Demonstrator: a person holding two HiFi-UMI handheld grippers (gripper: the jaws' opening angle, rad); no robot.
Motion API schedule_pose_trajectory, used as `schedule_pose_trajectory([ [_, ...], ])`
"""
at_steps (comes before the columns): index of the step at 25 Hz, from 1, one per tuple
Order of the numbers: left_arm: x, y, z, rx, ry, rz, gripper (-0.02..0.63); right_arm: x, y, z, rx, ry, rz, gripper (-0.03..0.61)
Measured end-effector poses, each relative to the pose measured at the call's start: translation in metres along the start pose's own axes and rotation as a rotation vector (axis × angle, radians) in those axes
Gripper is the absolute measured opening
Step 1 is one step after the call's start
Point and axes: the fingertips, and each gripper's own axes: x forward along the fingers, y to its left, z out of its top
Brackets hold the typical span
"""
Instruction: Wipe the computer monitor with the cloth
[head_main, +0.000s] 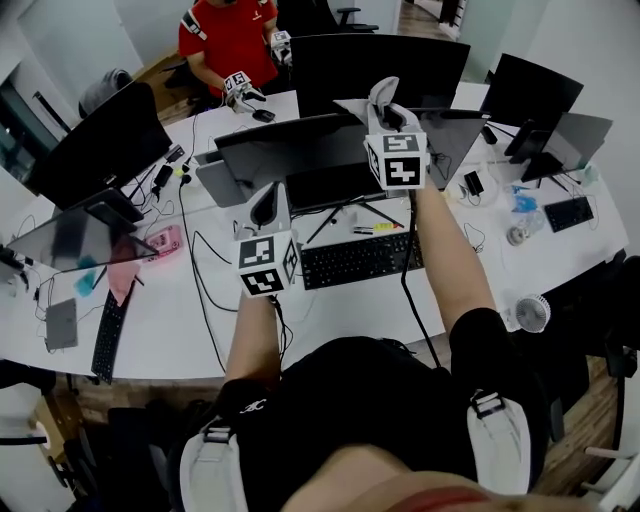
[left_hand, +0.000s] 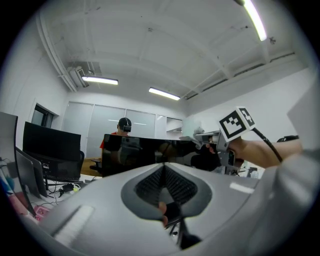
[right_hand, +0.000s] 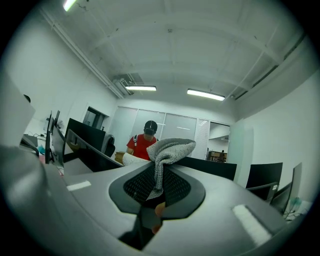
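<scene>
In the head view your right gripper (head_main: 384, 95) hangs at the top edge of the monitor (head_main: 325, 185), which stands toward the far edge of the desk (head_main: 170, 320), so a hard push there could rock it back. The left gripper view shows your left gripper (left_hand: 162, 170) pinched together on nothing, not bracing the screen. In the right gripper view the jaws clamp only a fold of the cloth (right_hand: 170, 149), so drag could pull it free and let bare tips scrape the glass.
</scene>
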Motion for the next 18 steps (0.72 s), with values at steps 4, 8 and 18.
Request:
schedule_pose_trajectory([
  [4,0.010,-0.017,-0.001,0.026,0.005,-0.011,0.049,-0.004,-0.028,-0.008,-0.040,0.012,-0.016,0.025],
  [8,0.020,-0.032,-0.001,0.020,0.004,-0.016,0.049,-0.008,-0.058,-0.014,-0.047,0.025,-0.041,0.025],
  [18,0.047,-0.087,-0.010,0.000,0.007,-0.046,0.049,-0.023,-0.136,-0.036,-0.055,0.057,-0.100,0.025],
])
